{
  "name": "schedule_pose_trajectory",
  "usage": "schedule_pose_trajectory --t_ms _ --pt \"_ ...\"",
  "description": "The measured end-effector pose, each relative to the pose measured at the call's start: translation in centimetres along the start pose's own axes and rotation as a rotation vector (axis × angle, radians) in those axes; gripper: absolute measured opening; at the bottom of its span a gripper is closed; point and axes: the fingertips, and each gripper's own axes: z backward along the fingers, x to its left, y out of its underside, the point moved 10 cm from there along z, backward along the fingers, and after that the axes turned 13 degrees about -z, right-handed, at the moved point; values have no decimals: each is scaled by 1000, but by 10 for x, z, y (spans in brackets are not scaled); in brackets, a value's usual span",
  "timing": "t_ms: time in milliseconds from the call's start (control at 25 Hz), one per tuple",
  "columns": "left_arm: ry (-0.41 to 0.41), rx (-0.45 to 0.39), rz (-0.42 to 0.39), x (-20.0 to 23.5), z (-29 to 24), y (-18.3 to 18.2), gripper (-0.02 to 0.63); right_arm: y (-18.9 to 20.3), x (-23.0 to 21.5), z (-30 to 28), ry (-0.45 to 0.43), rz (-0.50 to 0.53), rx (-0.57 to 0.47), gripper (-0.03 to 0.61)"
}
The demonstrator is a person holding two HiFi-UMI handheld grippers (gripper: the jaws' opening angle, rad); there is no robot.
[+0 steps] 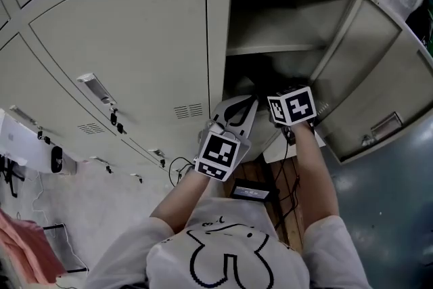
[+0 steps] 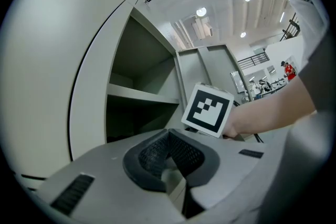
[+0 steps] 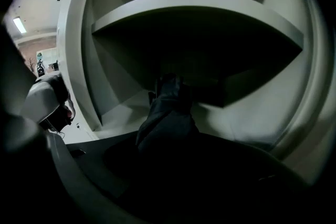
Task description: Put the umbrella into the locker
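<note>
The right gripper [image 3: 169,144] grasps the dark folded umbrella [image 3: 169,110], which pokes into the open locker [image 1: 218,24] beneath its shelf [image 1: 270,49]. The left gripper [image 2: 168,136] is clenched on nothing, just outside the locker's opening.

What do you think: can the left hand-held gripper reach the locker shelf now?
Probably yes: the door stands open and the shelf shows unobstructed ahead of the left hand-held gripper.
</note>
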Motion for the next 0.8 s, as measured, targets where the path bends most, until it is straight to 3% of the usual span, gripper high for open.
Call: schedule_pose_trajectory --t_ms 320,800 --pt "-1 29 3 2 -9 4 23 -16 -12 -39 -27 -36 52 229" --pt "14 32 -6 3 -15 2 23 -34 -25 -83 3 -90 89 238"
